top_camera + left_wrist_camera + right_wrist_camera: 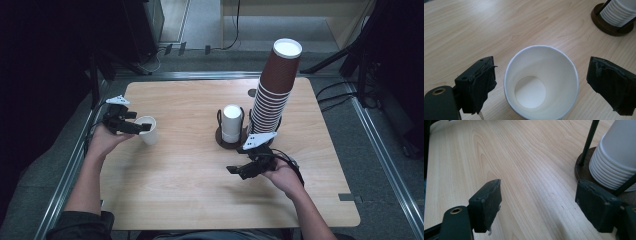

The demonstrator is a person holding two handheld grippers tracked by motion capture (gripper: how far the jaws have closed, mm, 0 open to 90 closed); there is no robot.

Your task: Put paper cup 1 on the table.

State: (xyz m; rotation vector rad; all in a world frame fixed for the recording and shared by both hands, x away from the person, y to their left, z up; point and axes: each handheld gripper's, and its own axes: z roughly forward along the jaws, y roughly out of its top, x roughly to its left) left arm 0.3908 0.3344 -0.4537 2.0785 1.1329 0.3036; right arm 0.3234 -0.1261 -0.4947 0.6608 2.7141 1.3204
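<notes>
Inside, the white cup (541, 82) shows empty between the left gripper's (541, 85) wide fingers, not touching.

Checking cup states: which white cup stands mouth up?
The lone cup between the left tongs, at the table's left. The white stack in the holder stands mouth down.

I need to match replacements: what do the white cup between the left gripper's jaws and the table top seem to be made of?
White cup: apparently paper, matte white, with a thin rolled rim and a separate round bottom disc visible inside. Table top: light wood or a wood-look laminate, smooth satin finish with printed-looking grain; which of the two the look leaves open.
</notes>
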